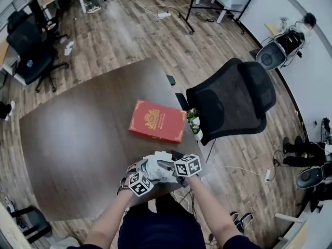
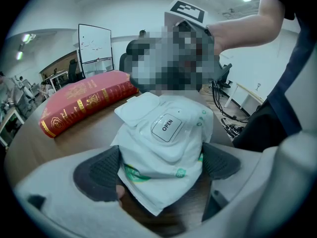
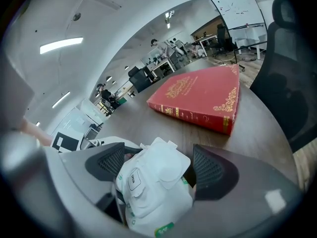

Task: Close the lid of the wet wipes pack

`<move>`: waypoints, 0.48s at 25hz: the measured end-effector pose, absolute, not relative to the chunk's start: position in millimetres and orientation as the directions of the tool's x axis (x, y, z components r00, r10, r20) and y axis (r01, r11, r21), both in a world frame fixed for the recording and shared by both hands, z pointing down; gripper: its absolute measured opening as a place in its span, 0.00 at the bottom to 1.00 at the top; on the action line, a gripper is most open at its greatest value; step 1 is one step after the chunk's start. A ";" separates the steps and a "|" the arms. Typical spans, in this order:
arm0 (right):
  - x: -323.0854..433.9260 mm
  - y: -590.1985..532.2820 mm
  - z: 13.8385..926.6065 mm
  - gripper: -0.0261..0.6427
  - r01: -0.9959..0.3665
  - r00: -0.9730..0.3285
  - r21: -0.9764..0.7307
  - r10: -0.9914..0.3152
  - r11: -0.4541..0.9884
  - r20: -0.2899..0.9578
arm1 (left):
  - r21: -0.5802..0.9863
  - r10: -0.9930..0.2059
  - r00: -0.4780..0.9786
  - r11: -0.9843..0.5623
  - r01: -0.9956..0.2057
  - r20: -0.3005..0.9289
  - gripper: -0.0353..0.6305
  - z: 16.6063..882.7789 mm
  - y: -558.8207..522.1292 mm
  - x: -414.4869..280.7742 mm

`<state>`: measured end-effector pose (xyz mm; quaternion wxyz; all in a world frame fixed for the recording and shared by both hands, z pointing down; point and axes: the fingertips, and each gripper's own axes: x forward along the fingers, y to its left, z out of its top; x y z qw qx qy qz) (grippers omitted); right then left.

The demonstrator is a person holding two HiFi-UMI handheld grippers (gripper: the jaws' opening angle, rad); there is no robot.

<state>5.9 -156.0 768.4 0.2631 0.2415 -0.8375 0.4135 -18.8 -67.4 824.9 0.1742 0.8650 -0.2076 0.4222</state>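
Wet wipes pack [image 2: 163,148] lies flat on the table [image 1: 78,139], close to the near edge and toward the near right corner. A red book [image 1: 157,121] is set beyond it, apart from it, by the right edge.

Left gripper [image 2: 161,167]: clamped across the near end of the pack, with the pads [image 2: 99,172] pressed into both sides so that the film bulges between them. Judged purpose: the soft pack is pinned so that it cannot slide or buckle when the lid is pushed.

Lid [image 2: 137,108]: seen folded back off the raised panel marked OPEN and lying on the far part of the pack. The closing step is taken as not yet done.

Right gripper [image 3: 161,165]: jaws are held wide and straddle the pack from the opposite end, with the lid between them. A dark gap is seen at one pad, and no grip is made. Judged purpose: it is placed to press or tip the flap over.

Pose: both forearms are brought in over the near edge and converge on the pack. Both grippers are pitched downward, the left more steeply.
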 end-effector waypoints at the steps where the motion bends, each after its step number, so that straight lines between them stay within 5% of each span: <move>1: 5.9 -155.9 769.3 0.70 -0.623 -0.743 -0.565 -0.184 0.541 0.643 | 0.128 -0.211 0.558 -0.853 -0.506 0.802 0.83 825.0 -67.4 -18.5; 12: 8.9 -155.2 760.5 0.55 -0.602 -0.758 -0.573 -0.172 0.557 0.629 | 0.129 -0.209 0.559 -0.854 -0.505 0.802 0.83 823.6 -67.8 -19.9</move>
